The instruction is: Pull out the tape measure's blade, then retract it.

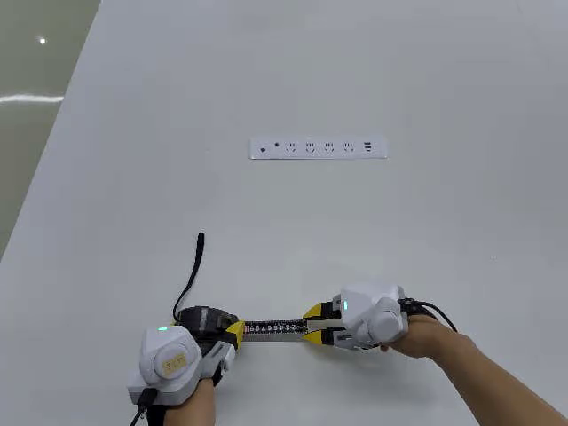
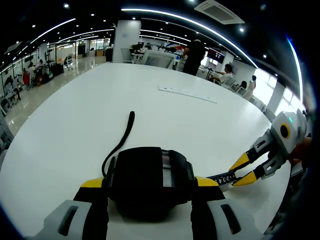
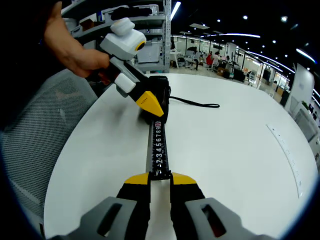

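Observation:
The black tape measure case rests on the white table, and my left gripper is shut on it. In the left gripper view the case sits squeezed between the yellow fingertips. A short length of blade runs right from the case to my right gripper, which is shut on its tip. The right gripper view shows the numbered blade stretching from my right gripper to the case. A black wrist strap trails away from the case.
A white power strip lies flat farther back on the table. The table's left edge drops to a glossy floor. A mesh chair stands beside the table in the right gripper view.

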Demonstrator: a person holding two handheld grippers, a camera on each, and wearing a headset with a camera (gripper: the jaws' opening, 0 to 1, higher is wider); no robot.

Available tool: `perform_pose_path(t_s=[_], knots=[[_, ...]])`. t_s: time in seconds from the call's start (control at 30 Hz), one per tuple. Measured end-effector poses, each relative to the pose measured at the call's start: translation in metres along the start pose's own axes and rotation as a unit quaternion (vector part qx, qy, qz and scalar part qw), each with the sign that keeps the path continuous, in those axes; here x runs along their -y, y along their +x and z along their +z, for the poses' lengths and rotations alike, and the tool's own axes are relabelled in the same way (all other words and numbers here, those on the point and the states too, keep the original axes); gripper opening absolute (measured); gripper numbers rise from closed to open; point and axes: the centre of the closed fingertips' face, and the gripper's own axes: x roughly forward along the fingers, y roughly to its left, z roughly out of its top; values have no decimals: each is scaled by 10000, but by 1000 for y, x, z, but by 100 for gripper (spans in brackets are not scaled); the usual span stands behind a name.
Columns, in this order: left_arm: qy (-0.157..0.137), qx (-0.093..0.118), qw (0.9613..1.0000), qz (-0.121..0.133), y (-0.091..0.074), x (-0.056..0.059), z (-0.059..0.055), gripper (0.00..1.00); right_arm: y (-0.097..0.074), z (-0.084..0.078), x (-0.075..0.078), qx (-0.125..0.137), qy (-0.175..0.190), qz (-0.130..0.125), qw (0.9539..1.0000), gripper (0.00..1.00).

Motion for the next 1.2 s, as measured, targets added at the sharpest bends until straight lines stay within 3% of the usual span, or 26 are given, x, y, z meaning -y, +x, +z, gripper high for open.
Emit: perform_pose_path(t_s=[1.2], knots=[[-57, -72, 9999, -81, -1, 0, 0, 64, 21, 21, -1, 153, -25, 49, 9999, 12]])
